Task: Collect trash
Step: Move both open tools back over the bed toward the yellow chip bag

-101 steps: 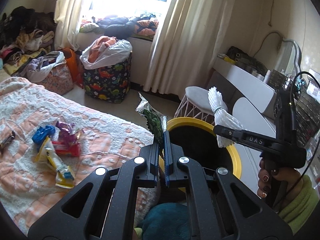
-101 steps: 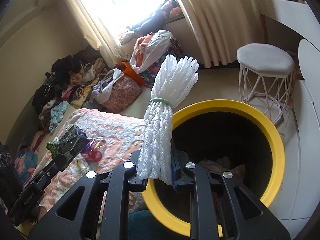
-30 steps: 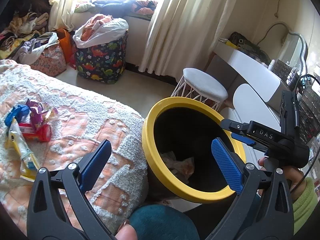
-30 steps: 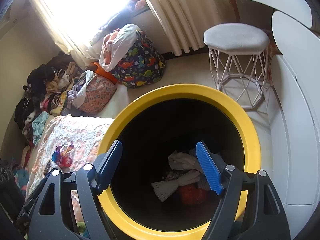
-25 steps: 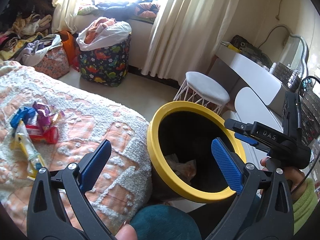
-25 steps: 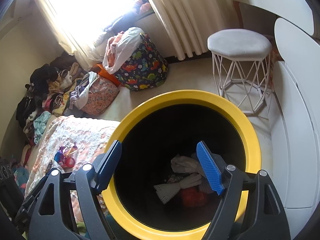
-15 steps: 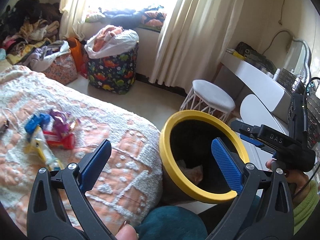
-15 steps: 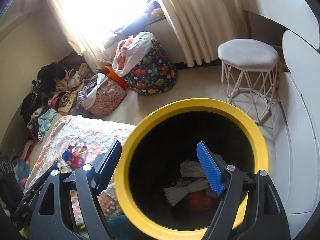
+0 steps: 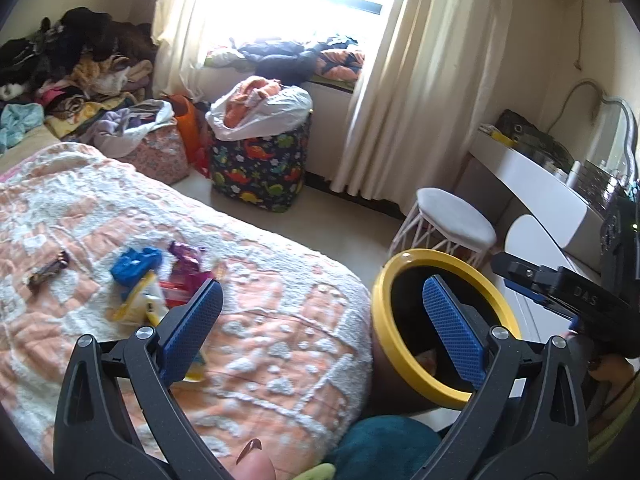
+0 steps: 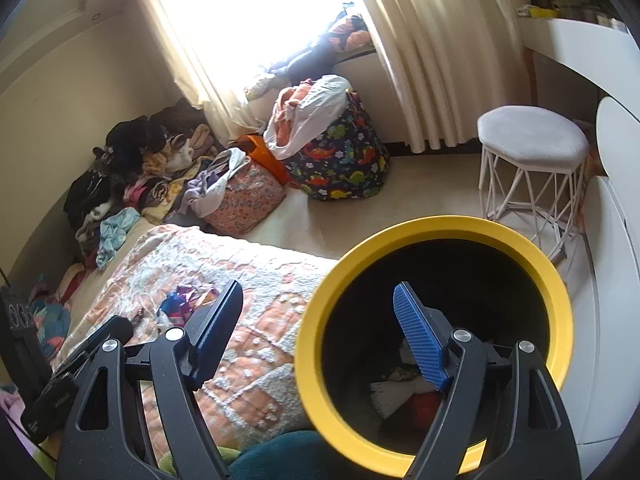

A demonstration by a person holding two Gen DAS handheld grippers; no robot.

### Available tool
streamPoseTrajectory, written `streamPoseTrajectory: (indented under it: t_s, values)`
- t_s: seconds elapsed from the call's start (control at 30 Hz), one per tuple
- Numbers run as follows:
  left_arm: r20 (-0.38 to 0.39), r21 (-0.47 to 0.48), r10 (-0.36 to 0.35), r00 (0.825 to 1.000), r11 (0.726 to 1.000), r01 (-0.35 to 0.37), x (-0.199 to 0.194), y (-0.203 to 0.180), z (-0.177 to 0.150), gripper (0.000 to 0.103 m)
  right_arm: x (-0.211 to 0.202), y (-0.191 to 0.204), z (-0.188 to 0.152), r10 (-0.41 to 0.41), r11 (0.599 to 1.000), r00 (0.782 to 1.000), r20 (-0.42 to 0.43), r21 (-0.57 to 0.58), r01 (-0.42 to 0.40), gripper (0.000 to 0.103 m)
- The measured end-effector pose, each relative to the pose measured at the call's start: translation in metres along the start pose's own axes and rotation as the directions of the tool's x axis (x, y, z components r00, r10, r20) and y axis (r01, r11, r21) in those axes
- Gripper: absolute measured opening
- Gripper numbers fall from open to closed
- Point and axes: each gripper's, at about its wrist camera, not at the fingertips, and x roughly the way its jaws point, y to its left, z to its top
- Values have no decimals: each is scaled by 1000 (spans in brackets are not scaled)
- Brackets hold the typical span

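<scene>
Standing wide and empty: left gripper (image 9: 320, 322), right gripper (image 10: 318, 326). Bin (image 10: 440, 228), yellow-rimmed, at the bed's (image 9: 280, 344) foot edge, some trash inside. Wrappers (image 9: 160, 280) heaped mid-bed; one brown wrapper (image 9: 48, 272) lies apart.
</scene>
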Motion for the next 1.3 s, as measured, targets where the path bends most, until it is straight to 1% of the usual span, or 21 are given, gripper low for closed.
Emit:
streamPoseTrajectory:
  t_s: [0.23, 0.37, 0.57, 0.67, 0.8, 1.0, 1.1, 1.2, 1.27, 1.3]
  values:
    - [19, -36, 46, 999, 998, -45, -10, 24, 1, 92, 5, 27, -5, 34, 998, 999, -14, -44, -34, 75]
    - [15, -69, 79, 997, 995, -78, -12, 43, 0, 92, 12, 46, -8, 52, 996, 998, -32, -73, -54, 75]
    - [-13, -133, 144, 989, 981, -145, -14, 77, -8, 92, 26, 69, -10, 68, 990, 996, -60, -117, -74, 75]
    - [-35, -154, 182, 983, 970, -186, -14, 95, -13, 92, 33, 81, -11, 80, 986, 994, -75, -138, -90, 75]
    - [-54, -187, 200, 978, 960, -207, -14, 112, -18, 92, 48, 97, -14, 93, 980, 990, -106, -165, -110, 75]
    - [-72, -226, 203, 976, 950, -215, -12, 128, -23, 92, 74, 120, -20, 104, 973, 982, -158, -189, -134, 75]
    - [-89, -245, 185, 979, 948, -202, -7, 131, -26, 92, 87, 126, -19, 111, 973, 977, -180, -180, -144, 75]
    - [-116, -272, 151, 982, 946, -178, 0, 134, -33, 86, 104, 132, -19, 123, 974, 970, -209, -164, -159, 75]
    - [-135, -296, 124, 983, 942, -160, 5, 134, -37, 79, 115, 136, -17, 121, 975, 967, -225, -158, -159, 72]
    - [-145, -311, 104, 984, 939, -146, 8, 134, -39, 77, 123, 138, -16, 125, 975, 963, -238, -150, -164, 70]
